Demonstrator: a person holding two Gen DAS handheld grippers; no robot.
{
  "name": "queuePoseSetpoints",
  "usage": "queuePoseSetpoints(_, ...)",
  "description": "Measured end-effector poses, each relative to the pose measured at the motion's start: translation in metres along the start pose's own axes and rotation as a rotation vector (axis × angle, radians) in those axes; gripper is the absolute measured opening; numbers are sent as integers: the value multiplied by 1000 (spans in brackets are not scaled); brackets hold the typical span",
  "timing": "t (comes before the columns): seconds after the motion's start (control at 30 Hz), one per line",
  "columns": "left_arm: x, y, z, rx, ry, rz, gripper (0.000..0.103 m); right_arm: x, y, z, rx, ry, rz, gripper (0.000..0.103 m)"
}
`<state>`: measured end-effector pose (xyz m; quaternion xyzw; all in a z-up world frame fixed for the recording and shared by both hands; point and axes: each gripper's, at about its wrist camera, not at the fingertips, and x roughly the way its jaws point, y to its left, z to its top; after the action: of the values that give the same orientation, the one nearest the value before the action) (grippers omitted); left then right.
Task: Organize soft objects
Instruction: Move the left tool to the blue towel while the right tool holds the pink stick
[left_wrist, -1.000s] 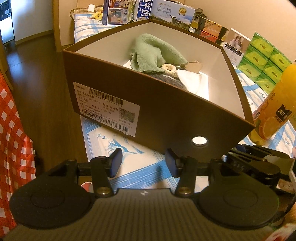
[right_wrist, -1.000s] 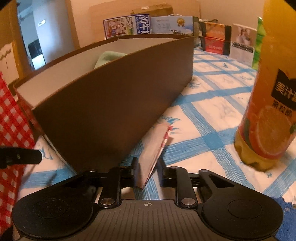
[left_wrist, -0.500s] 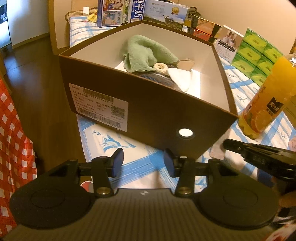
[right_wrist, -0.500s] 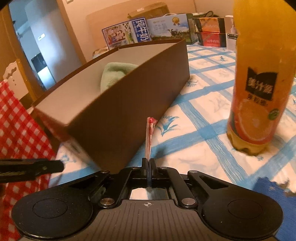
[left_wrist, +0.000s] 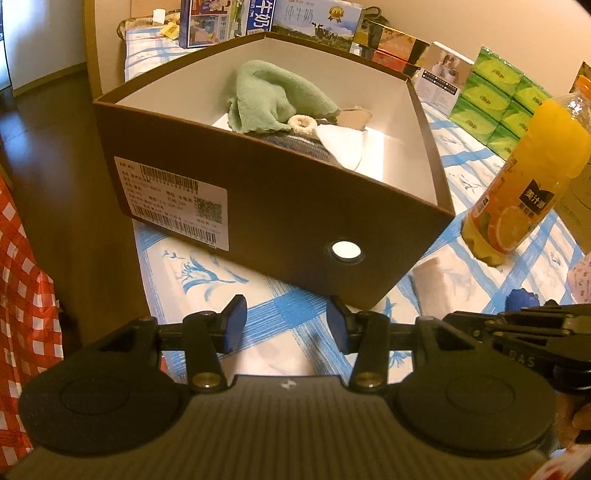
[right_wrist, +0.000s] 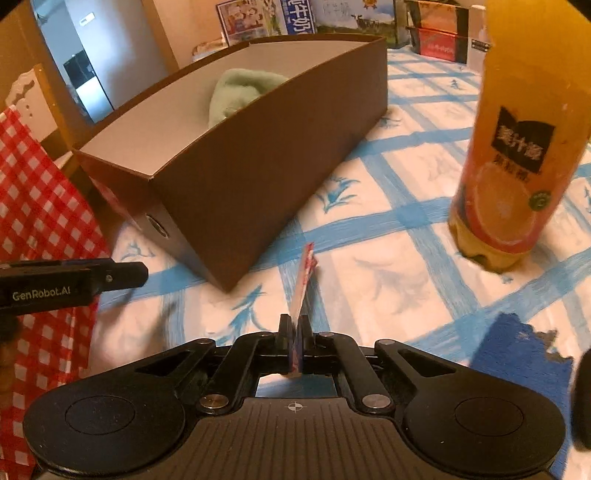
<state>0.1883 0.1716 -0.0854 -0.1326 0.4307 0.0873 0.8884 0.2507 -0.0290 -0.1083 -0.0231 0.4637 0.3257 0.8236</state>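
left wrist: above box (left_wrist: 280, 206) end | right wrist: low beside it (both tilted down)

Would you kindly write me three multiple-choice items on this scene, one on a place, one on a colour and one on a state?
1. Where does the green towel lie?
A. inside the brown box
B. on the tablecloth beside the bottle
C. between the left gripper's fingers

2. What colour is the drink in the bottle?
A. green
B. orange
C. clear

3. How does the right gripper stand?
A. wide open, nothing in it
B. shut on the box's rim
C. shut on a thin flat packet

Answers:
1. A, since the towel is heaped with other cloths within the box's white walls.
2. B, since the bottle shows orange from base to shoulder in both views.
3. C, since its pads meet on the packet, which sticks out edge-on ahead of them.
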Motion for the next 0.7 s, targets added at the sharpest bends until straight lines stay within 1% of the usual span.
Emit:
queuePoseSetpoints(0.1, 4, 2, 0, -2, 5, -1, 43, 8, -3, 2, 25, 10, 21, 1)
queuePoseSetpoints(0.2, 8, 2, 0, -5, 12, -5, 43, 16, -5, 3, 38, 16, 3, 1)
queuePoseSetpoints(0.37, 12, 0, -2, 0, 17, -13, 43, 18, -2, -1, 0, -4, -4, 1)
queuePoseSetpoints(0.57, 6, -5, -4, 12, 15, -19, 43, 1, -3, -5, 16, -37, 7, 1)
queuePoseSetpoints(0.7, -5, -16, -5, 34, 5, -32, 43, -28, -8, -8, 39, -74, 2, 1)
